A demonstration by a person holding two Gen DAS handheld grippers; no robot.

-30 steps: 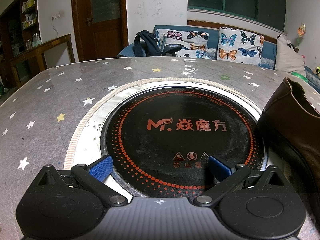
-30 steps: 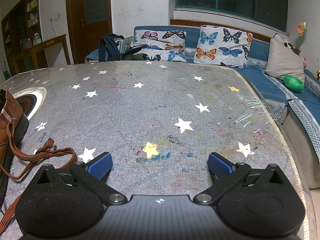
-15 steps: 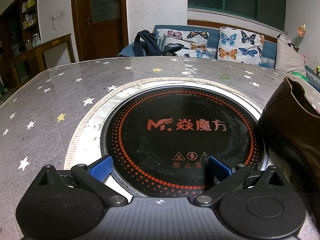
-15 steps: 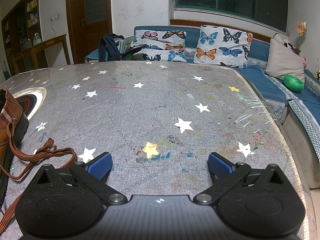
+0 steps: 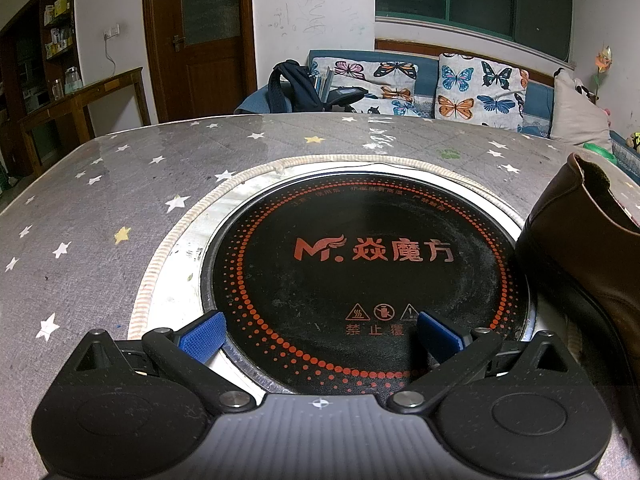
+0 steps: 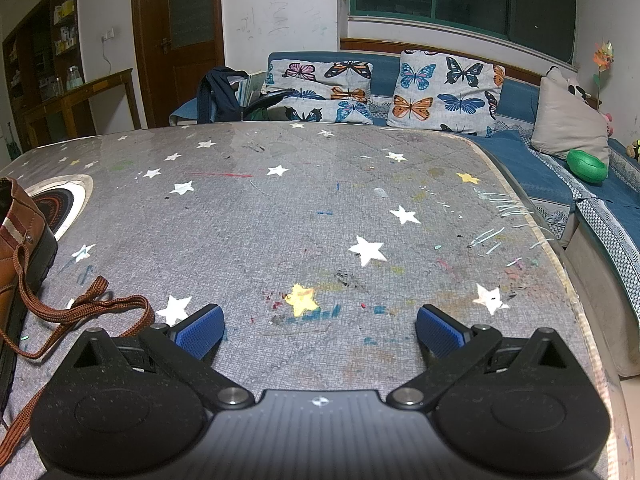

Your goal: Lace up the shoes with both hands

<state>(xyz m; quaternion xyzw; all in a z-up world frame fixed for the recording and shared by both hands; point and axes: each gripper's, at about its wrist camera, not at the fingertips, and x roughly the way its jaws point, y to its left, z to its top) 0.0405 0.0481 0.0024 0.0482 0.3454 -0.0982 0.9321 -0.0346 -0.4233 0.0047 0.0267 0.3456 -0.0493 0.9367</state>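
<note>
I hold my left gripper (image 5: 320, 334) wide and empty over the black cooktop disc (image 5: 360, 264); the brown shoe (image 5: 588, 248) stands just right. My right gripper (image 6: 320, 330) gapes empty, the loose lace (image 6: 80, 312) lying near-left on the starred tablecloth (image 6: 320, 208).

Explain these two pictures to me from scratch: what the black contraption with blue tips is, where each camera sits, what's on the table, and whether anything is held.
There is no robot: a person carries a hand-held gripper in each hand, each with a camera looking along its two blue-padded fingers. One picture comes from the left gripper, over a round black hotplate set in the star-patterned table. The other comes from the right gripper. A brown shoe sits between them, its shoelace loose on the table. Both grippers are open and hold nothing.
</note>
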